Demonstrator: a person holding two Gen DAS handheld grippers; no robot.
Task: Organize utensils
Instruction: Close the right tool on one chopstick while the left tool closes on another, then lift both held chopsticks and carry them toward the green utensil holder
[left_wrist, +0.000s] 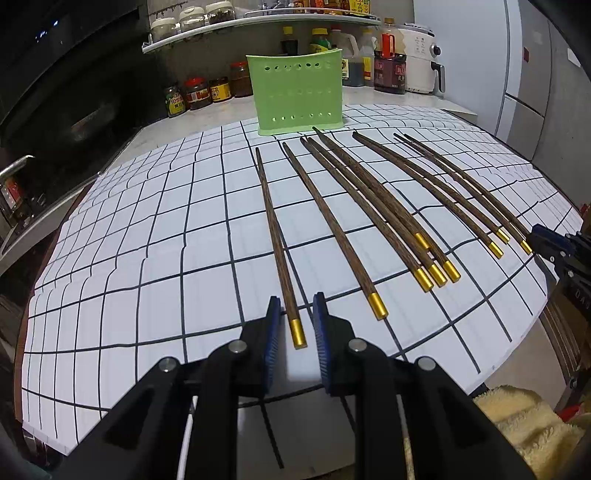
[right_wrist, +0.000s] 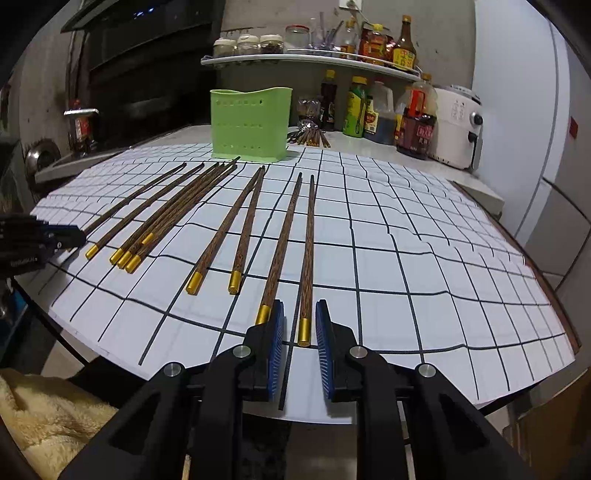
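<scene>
Several dark wooden chopsticks with gold end caps lie side by side on a white grid mat (left_wrist: 129, 280), tips toward a green perforated utensil holder (left_wrist: 297, 92) at the mat's far edge. My left gripper (left_wrist: 295, 306) is open, its jaws either side of the gold end of the leftmost chopstick (left_wrist: 275, 236), not touching it. My right gripper (right_wrist: 300, 314) is open, its jaws around the gold end of the rightmost chopstick (right_wrist: 307, 251). The holder (right_wrist: 250, 123) also shows in the right wrist view. Each gripper shows at the other view's edge.
Sauce bottles and jars (left_wrist: 388, 70) and a white appliance (left_wrist: 421, 59) stand on the counter behind the mat. More chopsticks (right_wrist: 312, 137) lie beside the holder. A shelf (right_wrist: 310, 61) carries jars. A yellow towel (right_wrist: 44, 417) lies below the table's front edge.
</scene>
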